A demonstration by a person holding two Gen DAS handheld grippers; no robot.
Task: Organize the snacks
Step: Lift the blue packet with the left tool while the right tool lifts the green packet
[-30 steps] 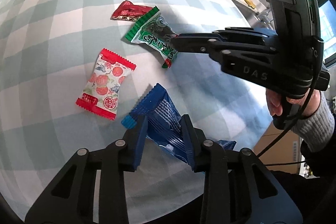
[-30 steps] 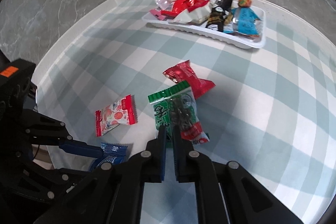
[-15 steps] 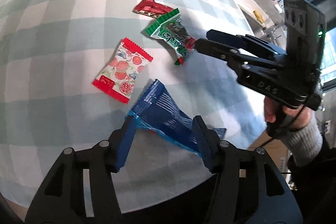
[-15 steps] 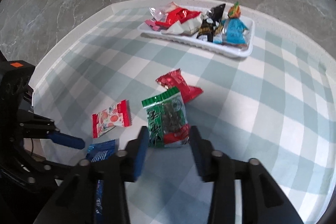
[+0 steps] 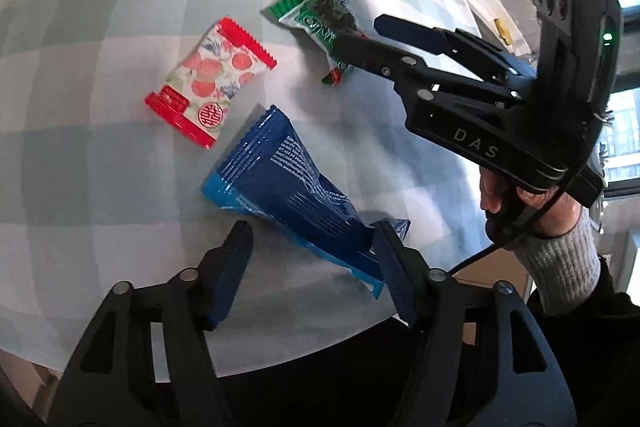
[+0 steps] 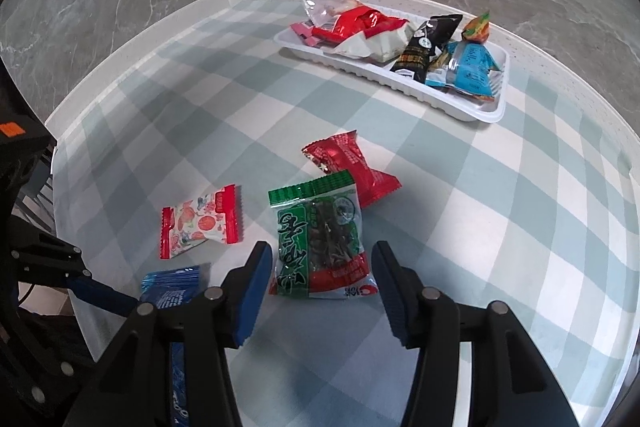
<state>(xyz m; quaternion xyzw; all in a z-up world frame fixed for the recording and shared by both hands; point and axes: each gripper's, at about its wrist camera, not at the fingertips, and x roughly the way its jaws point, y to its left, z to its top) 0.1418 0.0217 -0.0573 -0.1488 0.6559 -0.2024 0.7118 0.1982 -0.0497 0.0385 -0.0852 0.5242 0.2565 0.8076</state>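
Note:
A blue snack packet lies near the table's front edge, its near end between the wide-open jaws of my left gripper; it also shows in the right wrist view. A green seaweed packet lies flat on the cloth, its near end between the open jaws of my right gripper; the left wrist view shows it too. A red-and-white fruit-print packet and a red packet lie loose beside them. A white tray at the far side holds several snacks.
The round table has a green-and-white checked cloth and a white rim. Marble floor lies beyond it. The table's front edge runs just under my left gripper. The right hand's grey sleeve is at the right.
Both grippers opened: the left let go of the blue packet, the right let go of the green packet. Both packets now rest on the cloth, and both grippers drew back a little.

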